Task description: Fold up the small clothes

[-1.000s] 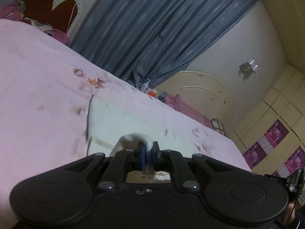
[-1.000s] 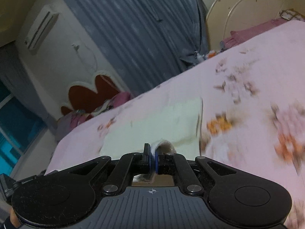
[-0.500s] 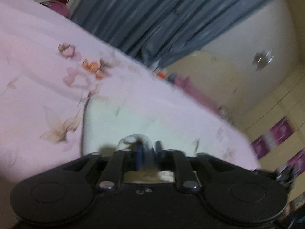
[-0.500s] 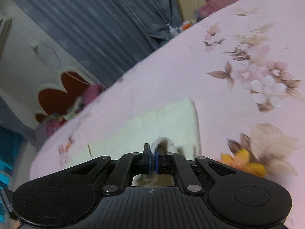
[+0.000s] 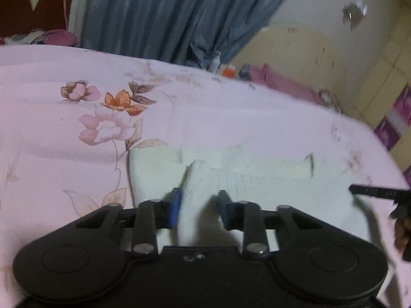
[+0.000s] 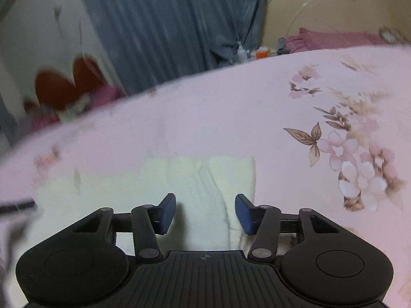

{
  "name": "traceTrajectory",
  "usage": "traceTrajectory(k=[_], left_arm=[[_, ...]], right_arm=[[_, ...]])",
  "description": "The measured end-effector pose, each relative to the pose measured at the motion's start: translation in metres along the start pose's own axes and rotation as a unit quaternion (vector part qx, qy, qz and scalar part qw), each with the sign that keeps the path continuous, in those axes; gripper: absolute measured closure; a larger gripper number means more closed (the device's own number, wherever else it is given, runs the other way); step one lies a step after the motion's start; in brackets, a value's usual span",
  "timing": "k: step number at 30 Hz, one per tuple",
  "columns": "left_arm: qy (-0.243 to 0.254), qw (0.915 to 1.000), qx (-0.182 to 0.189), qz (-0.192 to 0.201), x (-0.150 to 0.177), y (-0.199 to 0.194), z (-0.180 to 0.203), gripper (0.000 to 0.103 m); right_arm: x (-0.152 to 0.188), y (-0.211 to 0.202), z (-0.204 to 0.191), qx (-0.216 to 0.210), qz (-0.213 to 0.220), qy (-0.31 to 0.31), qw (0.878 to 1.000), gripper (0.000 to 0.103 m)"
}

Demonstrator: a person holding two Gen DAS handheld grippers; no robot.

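Note:
A small cream-white garment [image 5: 257, 174] lies folded on the pink floral bedsheet [image 5: 64, 154]. My left gripper [image 5: 199, 209] hangs low over the garment's left end. Its jaws are closing, the blue pads [image 5: 174, 210] still apart with a raised ridge of the cloth between them. In the right wrist view the garment [image 6: 154, 179] fills the lower middle. My right gripper [image 6: 205, 211] is over its right end with its jaws opening wide. A loose crease of cloth lies between the pads [image 6: 244, 213], untouched. The right gripper's black tip [image 5: 380, 192] shows at the left wrist view's right edge.
Grey-blue curtains [image 5: 167, 18] hang behind the bed. A red and cream headboard [image 5: 33, 5] and pink bedding [image 5: 59, 37] are at the far left. Small bottles [image 6: 259, 52] stand past the far edge, and a cream footboard [image 5: 295, 59] and a cupboard with purple posters [image 5: 395, 118] are on the right.
Both grippers came down toward the bed with the garment's edge, laying it over the rest. Both jaws, shut on cloth before, now stand apart, the right ones wider.

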State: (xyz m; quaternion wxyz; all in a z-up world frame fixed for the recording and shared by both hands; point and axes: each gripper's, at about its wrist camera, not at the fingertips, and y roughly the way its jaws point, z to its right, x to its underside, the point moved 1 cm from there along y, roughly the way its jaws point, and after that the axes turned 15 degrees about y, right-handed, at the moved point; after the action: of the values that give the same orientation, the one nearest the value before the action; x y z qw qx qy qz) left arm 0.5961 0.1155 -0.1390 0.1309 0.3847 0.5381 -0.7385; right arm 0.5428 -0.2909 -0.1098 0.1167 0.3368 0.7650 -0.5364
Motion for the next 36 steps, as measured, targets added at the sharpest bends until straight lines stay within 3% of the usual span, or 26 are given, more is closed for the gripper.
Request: traceTrajectory(k=[1,3,5,9,12,16,18,19,20,21,22,23,24,27,30,32,33,35,36], left_arm=[[0.01,0.9999,-0.003,-0.002,0.0,0.001,0.002,0.086],[0.019,0.9998,0.0,0.001,0.001,0.001,0.003,0.1],[0.016,0.9996,-0.002,0.022,0.003,-0.006,0.003,0.101],[0.006,0.9972,-0.003,0.074,0.0,-0.023,0.003,0.101],[-0.005,0.9973,-0.007,0.073,-0.006,-0.018,0.0,0.101],[-0.012,0.9995,-0.017,0.022,-0.003,0.007,-0.002,0.099],[-0.029,0.9993,-0.016,0.016,0.002,0.013,-0.008,0.094],[-0.042,0.9987,-0.022,0.016,0.001,0.009,-0.01,0.086],[-0.04,0.9981,-0.042,0.022,-0.001,0.001,-0.007,0.08],[-0.018,0.9967,-0.068,0.04,-0.004,-0.012,0.001,0.079],[0.009,0.9952,-0.073,0.064,-0.007,-0.022,0.012,0.079],[0.024,0.9952,-0.059,0.074,-0.01,-0.027,0.025,0.079],[0.036,0.9962,-0.033,0.072,-0.013,-0.024,0.039,0.077],[0.095,0.9942,0.03,0.042,-0.016,-0.002,0.091,0.075],[0.133,0.9903,0.033,0.026,-0.007,0.015,0.115,0.07],[0.131,0.991,-0.003,0.027,0.0,0.019,0.1,0.07],[0.115,0.9927,-0.011,0.034,0.003,0.017,0.085,0.073],[0.093,0.9947,-0.023,0.04,0.009,0.012,0.062,0.076],[0.085,0.9954,-0.015,0.042,0.011,0.008,0.057,0.076]], right_arm=[[0.003,0.003,-0.004,0.007,-0.002,-0.017,1.0,0.065],[0.006,0.005,-0.009,0.008,0.0,-0.04,0.999,0.09],[0.008,0.004,-0.013,0.013,0.007,-0.058,0.998,0.101],[0.005,-0.017,-0.015,0.006,0.063,-0.061,0.996,0.101],[0.0,-0.016,-0.016,0.01,0.082,-0.054,0.995,0.101],[-0.002,0.011,-0.011,0.025,0.045,-0.035,0.998,0.101],[0.001,0.025,-0.005,0.042,0.028,-0.031,0.998,0.101],[0.001,0.022,-0.004,0.042,0.034,-0.028,0.998,0.101],[-0.001,0.017,-0.007,0.054,0.038,-0.023,0.998,0.096],[-0.001,0.009,-0.011,0.074,0.055,-0.027,0.995,0.07],[0.001,-0.005,-0.018,0.084,0.094,-0.039,0.991,0.059],[0.006,-0.018,-0.027,0.051,0.119,-0.05,0.99,0.054],[0.011,-0.02,-0.04,0.011,0.099,-0.06,0.993,0.054],[0.035,-0.003,-0.085,-0.046,0.043,-0.127,0.99,0.054],[0.058,0.012,-0.108,-0.07,0.005,-0.179,0.981,0.054],[0.057,0.016,-0.096,-0.062,0.009,-0.182,0.981,0.054],[0.051,0.013,-0.084,-0.035,0.029,-0.169,0.985,0.054],[0.028,0.015,-0.041,0.065,0.062,-0.108,0.99,0.054],[0.02,0.013,-0.02,0.061,0.057,-0.07,0.994,0.054]])
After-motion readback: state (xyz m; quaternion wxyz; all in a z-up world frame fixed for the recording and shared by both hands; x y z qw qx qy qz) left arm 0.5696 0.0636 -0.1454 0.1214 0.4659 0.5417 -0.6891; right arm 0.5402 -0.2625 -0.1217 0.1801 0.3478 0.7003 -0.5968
